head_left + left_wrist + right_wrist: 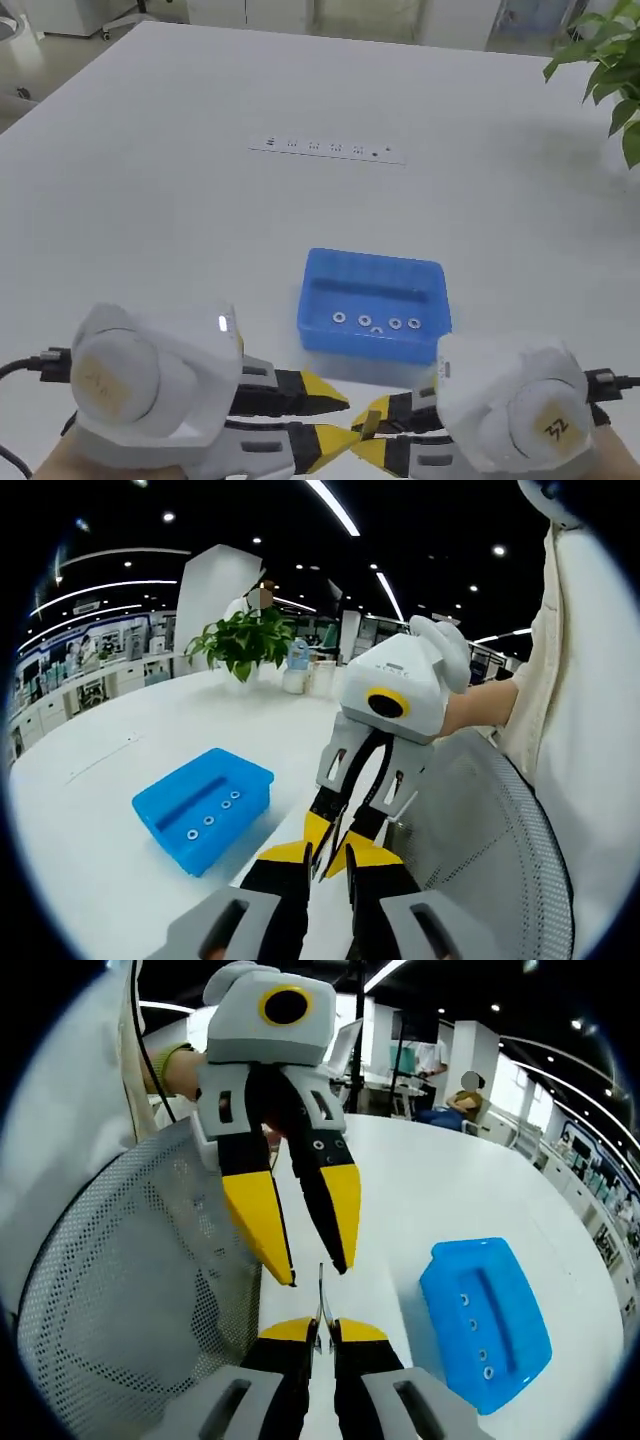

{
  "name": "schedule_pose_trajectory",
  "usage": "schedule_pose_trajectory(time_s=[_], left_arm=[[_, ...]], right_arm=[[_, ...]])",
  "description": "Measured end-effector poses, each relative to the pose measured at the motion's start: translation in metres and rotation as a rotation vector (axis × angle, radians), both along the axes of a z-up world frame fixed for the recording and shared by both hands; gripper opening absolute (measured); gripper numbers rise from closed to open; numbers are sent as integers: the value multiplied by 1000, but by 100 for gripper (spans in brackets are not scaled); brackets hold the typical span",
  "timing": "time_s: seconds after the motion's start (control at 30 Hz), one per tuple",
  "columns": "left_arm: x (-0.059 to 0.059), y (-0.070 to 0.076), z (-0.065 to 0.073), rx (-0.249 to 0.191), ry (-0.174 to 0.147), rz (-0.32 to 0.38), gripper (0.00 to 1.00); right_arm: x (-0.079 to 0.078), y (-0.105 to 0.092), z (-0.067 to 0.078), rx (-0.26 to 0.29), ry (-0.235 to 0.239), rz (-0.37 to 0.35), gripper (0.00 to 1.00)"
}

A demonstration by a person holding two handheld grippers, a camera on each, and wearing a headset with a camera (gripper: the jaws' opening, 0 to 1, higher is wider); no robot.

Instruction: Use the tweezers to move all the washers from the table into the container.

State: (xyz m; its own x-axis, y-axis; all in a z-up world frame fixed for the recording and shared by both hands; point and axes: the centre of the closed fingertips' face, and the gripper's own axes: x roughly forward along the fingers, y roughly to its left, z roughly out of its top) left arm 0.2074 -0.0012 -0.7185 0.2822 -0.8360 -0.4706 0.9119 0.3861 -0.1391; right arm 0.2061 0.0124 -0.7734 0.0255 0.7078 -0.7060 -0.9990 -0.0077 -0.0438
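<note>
A blue container (375, 275) sits on the white table, with several small washers (364, 320) in a row on its floor. My two grippers face each other tip to tip just in front of it, near the table's front edge. My right gripper (322, 1332) is shut on thin metal tweezers (320, 1295), whose point reaches up between the yellow tips of my left gripper (315, 1272). That left gripper (345, 420) is open, its jaws a little apart around the tweezers' end. From the left gripper view the container (170, 800) lies to the left of the right gripper (338, 832).
A flush socket strip (325, 147) is set into the table (150, 200) beyond the container. A potted plant (605, 60) stands at the far right edge. A mesh chair back (130, 1300) and the person's pale clothing are close behind the grippers.
</note>
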Motion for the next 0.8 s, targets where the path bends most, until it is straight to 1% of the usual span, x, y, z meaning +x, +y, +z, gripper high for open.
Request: schedule_pose_trajectory(time_s=[0.03,0.13,0.23,0.27,0.3,0.33,0.37,0.4,0.5,0.57,0.6,0.63,0.7,0.8], left_arm=[[-1,-2,-1,8,0,-18,11],[-3,-9,0,14,-3,-56,11],[-5,-14,0,22,-8,-77,10],[-6,-15,-1,35,-10,-89,9],[-6,-15,-3,48,-13,-93,7],[-4,-12,-6,77,-9,-82,5],[-2,-10,-7,95,-10,-75,2],[-2,-8,-8,106,-12,-81,1],[-1,-6,-9,115,-5,-72,0],[-1,-5,-10,120,-2,-79,0],[-1,-5,-11,128,-3,-82,0],[1,-3,-14,151,-12,-81,0],[1,-2,-16,175,-17,-92,0],[1,-2,-18,178,-17,-95,0]], right_arm=[[-1,1,0,-6,-7,11,3],[-4,3,-2,-26,-28,37,3],[-6,3,-5,-42,-37,54,3],[-6,2,-6,-51,-39,57,3],[-6,2,-7,-55,-41,59,3],[-5,0,-7,-60,-43,60,3],[-4,-1,-8,-66,-49,58,3],[-4,-2,-8,-67,-49,57,3],[0,-8,-8,-67,-46,38,3],[0,-10,-7,-64,-44,38,3],[-1,-10,-8,-65,-46,40,3],[-1,-11,-9,-70,-46,40,3],[1,-14,-10,-75,-48,35,3],[2,-15,-13,-74,-41,23,3]])
